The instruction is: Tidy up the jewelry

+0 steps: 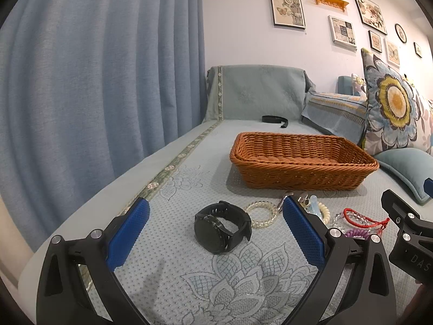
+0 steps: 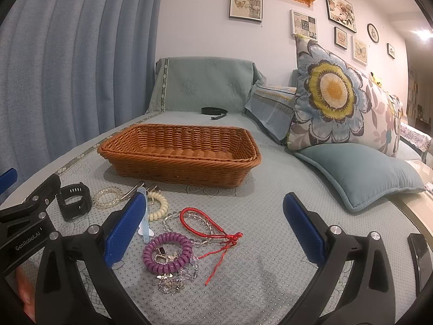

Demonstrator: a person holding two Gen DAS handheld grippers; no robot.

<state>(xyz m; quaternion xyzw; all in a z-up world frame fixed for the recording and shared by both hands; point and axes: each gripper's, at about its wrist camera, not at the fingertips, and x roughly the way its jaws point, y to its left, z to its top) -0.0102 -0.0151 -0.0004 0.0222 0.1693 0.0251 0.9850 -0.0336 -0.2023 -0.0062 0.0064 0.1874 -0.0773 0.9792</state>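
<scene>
**Both grippers open over jewelry, basket beyond**

Left gripper (image 1: 216, 211) jaws spread wide, nothing held; watch (image 1: 222, 226) lying on sofa cover (image 1: 189, 265) between the blue pads, not touching either. Right gripper (image 2: 215, 205) also wide open, empty, hovering over the jewelry pile.

In pile, right wrist view: purple coil (image 2: 167, 252) nearest, small charms inside and below it, too tangled to name. Red cord bracelet (image 2: 201, 222) just far of it, loose tail trailing near. Clear bead bracelet (image 2: 173, 220) under the red cord, partly hidden. Cream coil (image 2: 158, 205) and pale blue clip (image 2: 144, 216) half hidden behind left pad. Clear coil (image 2: 107, 197) left of those, beside the watch; metal clip at its far edge cut off by the pad.

Wicker basket (image 2: 178, 173) far of the pile, apart from it; floor mostly hidden by near wall. Black strap (image 2: 213, 111) far back on sofa. Floral pillow (image 2: 333, 92) and teal cushion (image 2: 362, 174) at right. Dark flat object at right edge cut off, unclear.
</scene>
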